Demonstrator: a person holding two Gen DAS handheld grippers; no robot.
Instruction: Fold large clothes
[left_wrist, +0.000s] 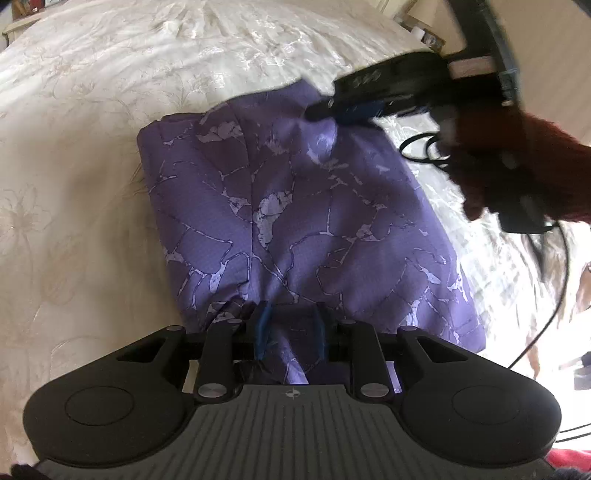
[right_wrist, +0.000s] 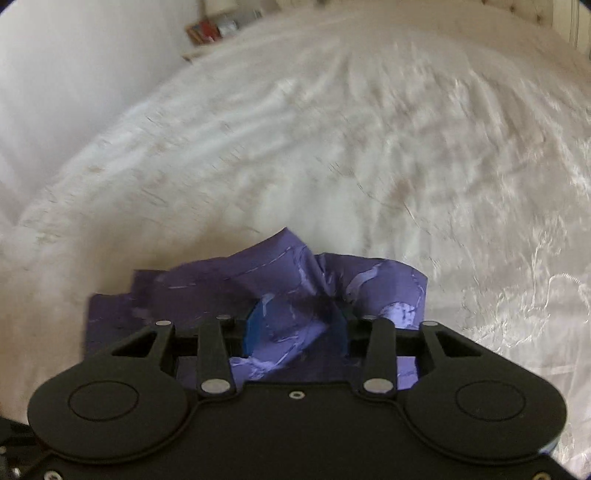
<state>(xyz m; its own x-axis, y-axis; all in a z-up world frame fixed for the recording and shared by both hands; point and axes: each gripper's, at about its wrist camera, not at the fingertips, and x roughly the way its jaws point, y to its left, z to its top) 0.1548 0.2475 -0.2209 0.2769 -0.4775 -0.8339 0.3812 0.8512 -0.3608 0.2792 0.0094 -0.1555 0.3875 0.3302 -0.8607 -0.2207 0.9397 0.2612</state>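
Observation:
A purple garment (left_wrist: 295, 203) with a pale cracked pattern lies folded on a white floral bedspread (left_wrist: 92, 110). At its near edge my left gripper (left_wrist: 290, 328) is shut on a bunched fold of the cloth, which fills the gap between the blue pads. My right gripper (left_wrist: 319, 110) shows blurred over the garment's far right corner. In the right wrist view, that gripper (right_wrist: 297, 328) stands open. A crumpled corner of the garment (right_wrist: 280, 269) lies loose between its blue pads (right_wrist: 255, 328), and the bedspread (right_wrist: 332, 129) stretches beyond.
A dark red sleeve (left_wrist: 517, 155) holds the right gripper, with black cables (left_wrist: 421, 147) trailing over the bed on the right. A low shelf with books (right_wrist: 207, 31) stands past the bed's far edge beside a white wall (right_wrist: 55, 74).

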